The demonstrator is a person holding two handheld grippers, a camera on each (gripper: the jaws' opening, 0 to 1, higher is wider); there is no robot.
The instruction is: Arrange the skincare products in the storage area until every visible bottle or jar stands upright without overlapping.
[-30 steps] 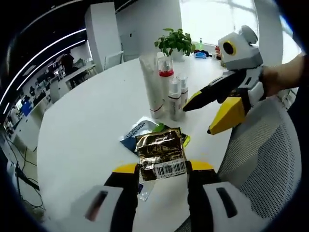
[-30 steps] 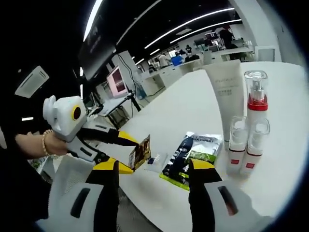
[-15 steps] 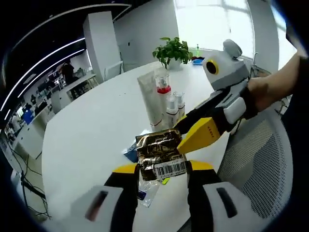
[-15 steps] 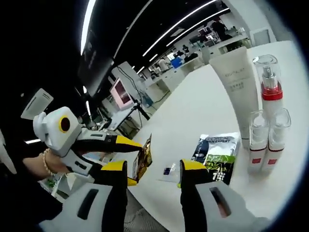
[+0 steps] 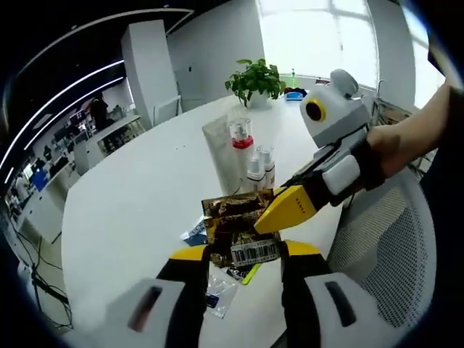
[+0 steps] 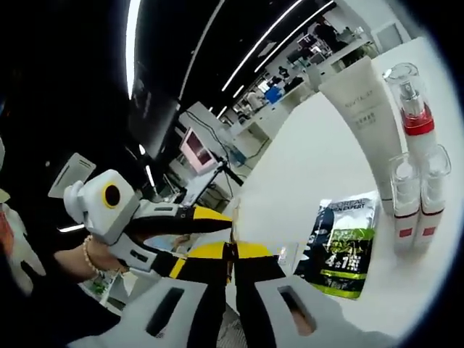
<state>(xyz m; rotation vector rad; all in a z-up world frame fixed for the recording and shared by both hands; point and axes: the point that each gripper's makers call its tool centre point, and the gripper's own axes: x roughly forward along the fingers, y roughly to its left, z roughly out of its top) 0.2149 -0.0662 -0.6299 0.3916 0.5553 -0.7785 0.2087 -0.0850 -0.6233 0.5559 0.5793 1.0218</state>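
Left tool (image 5: 235, 254) clamped on gold sachet (image 5: 238, 228), lifted above the counter (image 5: 138, 196). Right tool (image 6: 230, 250) pinched shut on the same sachet's upper edge.

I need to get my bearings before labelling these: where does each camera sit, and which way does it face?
Left gripper view: rides the left gripper, looking across the white table toward windows; its jaws hold a gold sachet; the right gripper and a forearm enter from the right.
Right gripper view: rides the right gripper, facing the office; the left gripper and a hand show.
Shared: sachet, table, white tube, spray bottles.
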